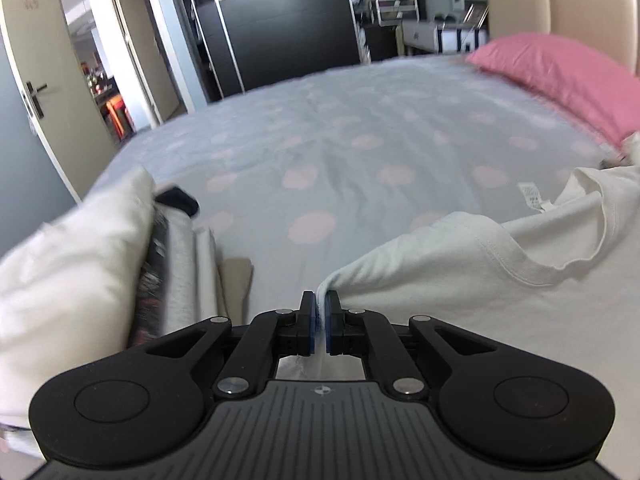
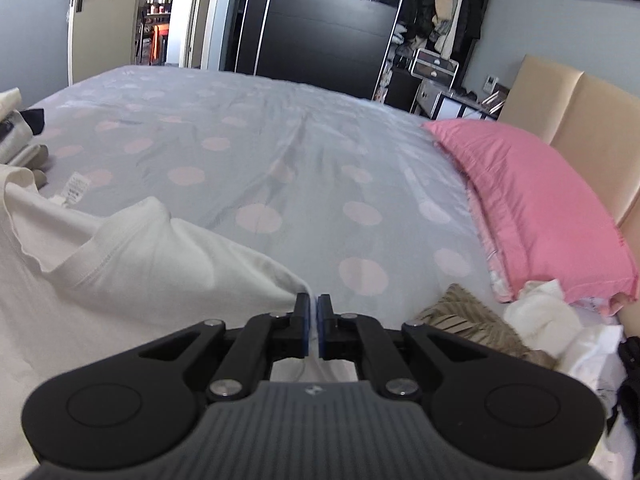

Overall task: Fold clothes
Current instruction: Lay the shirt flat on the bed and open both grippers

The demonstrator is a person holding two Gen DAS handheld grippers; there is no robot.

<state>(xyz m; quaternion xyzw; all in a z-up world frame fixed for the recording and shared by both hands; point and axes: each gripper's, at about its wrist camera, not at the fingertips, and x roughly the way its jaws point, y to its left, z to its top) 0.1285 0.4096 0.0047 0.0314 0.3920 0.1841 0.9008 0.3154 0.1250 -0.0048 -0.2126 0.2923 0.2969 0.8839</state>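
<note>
A white T-shirt hangs stretched between my two grippers above the bed, its neckline and care label facing away from me. My left gripper is shut on the shirt's left shoulder corner. My right gripper is shut on the other corner of the same white T-shirt. The shirt's lower part is hidden below both views.
The bed has a grey sheet with pink dots. A stack of folded clothes lies at its left. A pink pillow and loose clothes lie at the right near the headboard. A black wardrobe stands beyond.
</note>
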